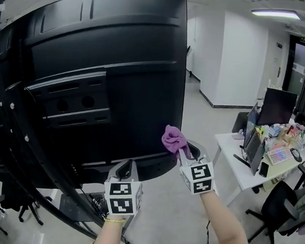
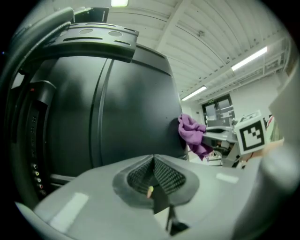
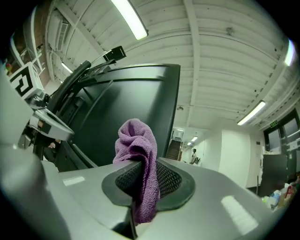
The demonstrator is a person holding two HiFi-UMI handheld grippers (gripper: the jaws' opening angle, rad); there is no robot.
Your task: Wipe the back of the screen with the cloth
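The right gripper (image 1: pixel 181 153) clamps the purple cloth (image 1: pixel 173 139) against the screen (image 1: pixel 109 63) near its lower edge (left gripper (image 1: pixel 125 169) jaws together, holding nothing).

The large black plastic back of the screen (image 1: pixel 119 80) runs off the head view's left edge, the purple terry cloth (image 3: pixel 139 140) vanishes partly between the right gripper's (image 3: pixel 140 180) closed pads, and the colourful clutter (image 1: pixel 281 146) on the white desk (image 1: pixel 228 146), perhaps stationery, is too small to tell.
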